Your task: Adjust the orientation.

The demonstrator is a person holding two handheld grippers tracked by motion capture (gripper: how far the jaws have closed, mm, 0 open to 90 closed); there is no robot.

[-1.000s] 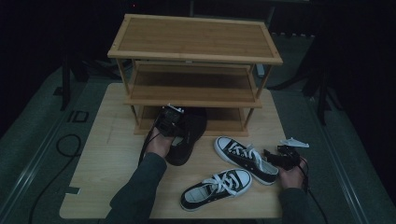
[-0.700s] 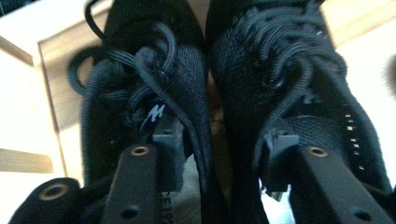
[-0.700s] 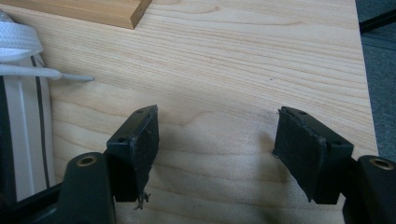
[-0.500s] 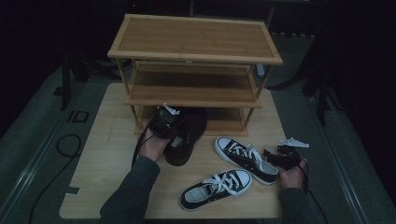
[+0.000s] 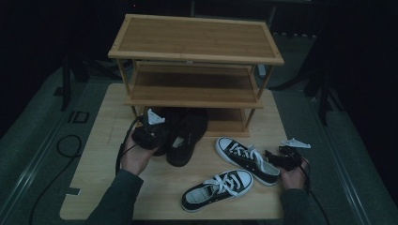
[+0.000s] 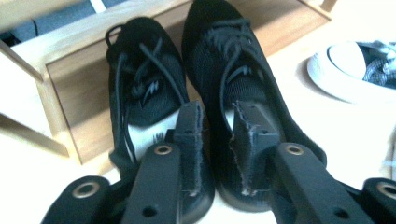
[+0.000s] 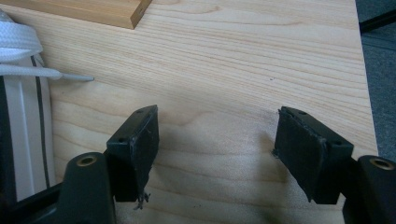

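Note:
Two black lace-up shoes [image 6: 140, 84] [image 6: 224, 60] lie side by side with their toes on the bottom shelf of a wooden rack [image 5: 195, 44]. My left gripper [image 6: 217, 126] straddles the inner side wall of the right-hand black shoe [image 5: 185, 138]. One jaw is between the shoes and the other is in the shoe's opening. The jaws have just been closing and seem to pinch that wall. In the high view the left gripper [image 5: 162, 129] sits at the shoes' heels. My right gripper [image 7: 215, 140] hovers open over bare table beside a black-and-white sneaker [image 5: 246, 159].
A second black-and-white sneaker [image 5: 218, 187] lies near the front edge of the light wooden table [image 5: 103, 187]. The rack has three shelves, and its foot [image 7: 93, 11] is close to the right gripper. A cable [image 5: 65, 145] lies on the floor at the left.
My left hand and gripper have shifted left and toward the person, to the black shoes' heels. The right hand and both sneakers have stayed put.

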